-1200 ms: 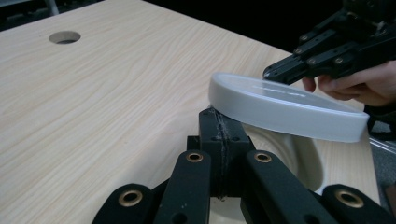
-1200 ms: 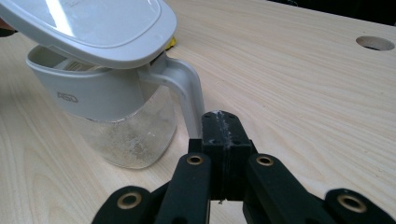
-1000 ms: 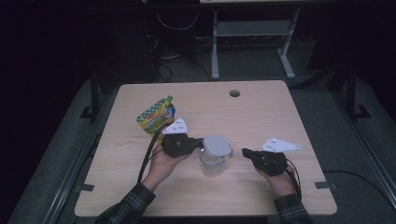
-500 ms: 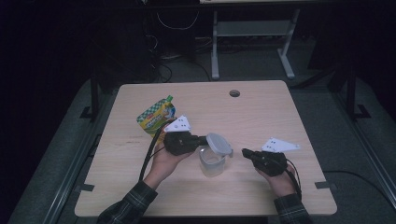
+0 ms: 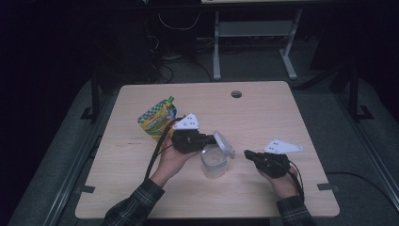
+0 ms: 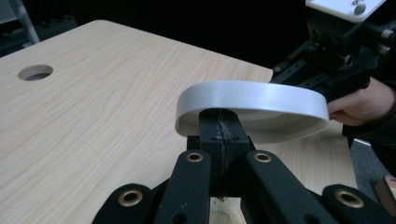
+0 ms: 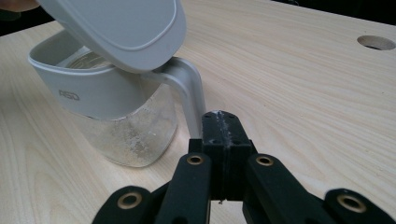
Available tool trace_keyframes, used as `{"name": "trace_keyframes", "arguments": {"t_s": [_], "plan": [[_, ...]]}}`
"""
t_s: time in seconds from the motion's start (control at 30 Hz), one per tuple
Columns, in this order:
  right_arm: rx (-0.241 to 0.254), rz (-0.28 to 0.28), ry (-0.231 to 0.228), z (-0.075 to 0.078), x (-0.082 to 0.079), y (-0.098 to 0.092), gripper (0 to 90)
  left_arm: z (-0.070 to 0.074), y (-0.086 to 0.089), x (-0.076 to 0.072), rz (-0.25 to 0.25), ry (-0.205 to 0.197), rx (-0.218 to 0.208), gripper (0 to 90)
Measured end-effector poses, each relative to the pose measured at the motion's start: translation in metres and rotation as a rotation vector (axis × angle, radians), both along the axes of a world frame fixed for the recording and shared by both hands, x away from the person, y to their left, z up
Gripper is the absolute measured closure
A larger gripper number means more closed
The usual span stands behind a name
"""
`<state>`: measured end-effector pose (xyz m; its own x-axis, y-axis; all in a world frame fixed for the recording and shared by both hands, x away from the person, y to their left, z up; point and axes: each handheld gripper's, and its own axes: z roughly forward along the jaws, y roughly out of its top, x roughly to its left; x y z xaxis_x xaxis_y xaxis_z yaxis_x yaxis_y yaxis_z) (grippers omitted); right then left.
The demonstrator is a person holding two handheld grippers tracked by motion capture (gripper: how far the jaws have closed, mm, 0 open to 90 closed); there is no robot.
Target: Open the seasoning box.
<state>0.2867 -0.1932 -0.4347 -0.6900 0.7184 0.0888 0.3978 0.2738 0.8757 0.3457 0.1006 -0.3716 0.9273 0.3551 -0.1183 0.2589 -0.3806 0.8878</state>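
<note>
Our left gripper (image 5: 207, 140) has its jaws clamped on the rim of the grey lid (image 5: 224, 144), tilted over the glass jar (image 5: 215, 161) standing near the desk's (image 5: 263, 117) front edge, at its middle. Our right gripper (image 5: 251, 155), jaws closed on nothing, waits just beside the jar's handle (image 7: 187, 93). With such a thin pinch, the lid could slip and fall. Since the earlier frame, the lid has tipped steeper; the jar hasn't moved.

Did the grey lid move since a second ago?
Yes. The lid, pinched in the left gripper, has tipped up and off the jar, which stayed put on the table.
</note>
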Motion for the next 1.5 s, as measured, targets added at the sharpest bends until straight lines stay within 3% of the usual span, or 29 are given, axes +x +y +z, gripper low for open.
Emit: {"name": "trace_keyframes", "arguments": {"t_s": [0.43,0.7,1.0,1.17,1.33,1.43,1.5], "plan": [[-0.006,0.005,-0.002,-0.001,0.0,0.0,89.8,0.002,-0.013,0.007,-0.011,-0.002,0.003,90.0],[-0.006,0.004,0.001,-0.001,0.0,0.0,89.7,0.003,-0.01,0.006,-0.019,-0.003,0.02,90.0],[-0.006,-0.001,0.007,-0.002,0.0,-0.001,89.7,0.004,0.012,0.0,-0.014,0.016,0.028,90.0],[-0.01,-0.003,0.007,-0.002,-0.001,0.0,89.0,0.002,0.031,-0.003,0.016,0.027,0.035,87.4],[-0.009,-0.007,0.004,-0.002,-0.001,0.0,86.0,0.002,0.042,-0.006,0.037,0.033,0.039,80.4],[-0.005,-0.011,0.004,-0.003,0.0,0.0,78.5,-0.001,0.049,-0.01,0.051,0.042,0.062,71.0],[0.001,-0.012,0.011,-0.003,0.0,-0.001,77.5,-0.001,0.051,-0.012,0.055,0.042,0.067,69.5]]}}
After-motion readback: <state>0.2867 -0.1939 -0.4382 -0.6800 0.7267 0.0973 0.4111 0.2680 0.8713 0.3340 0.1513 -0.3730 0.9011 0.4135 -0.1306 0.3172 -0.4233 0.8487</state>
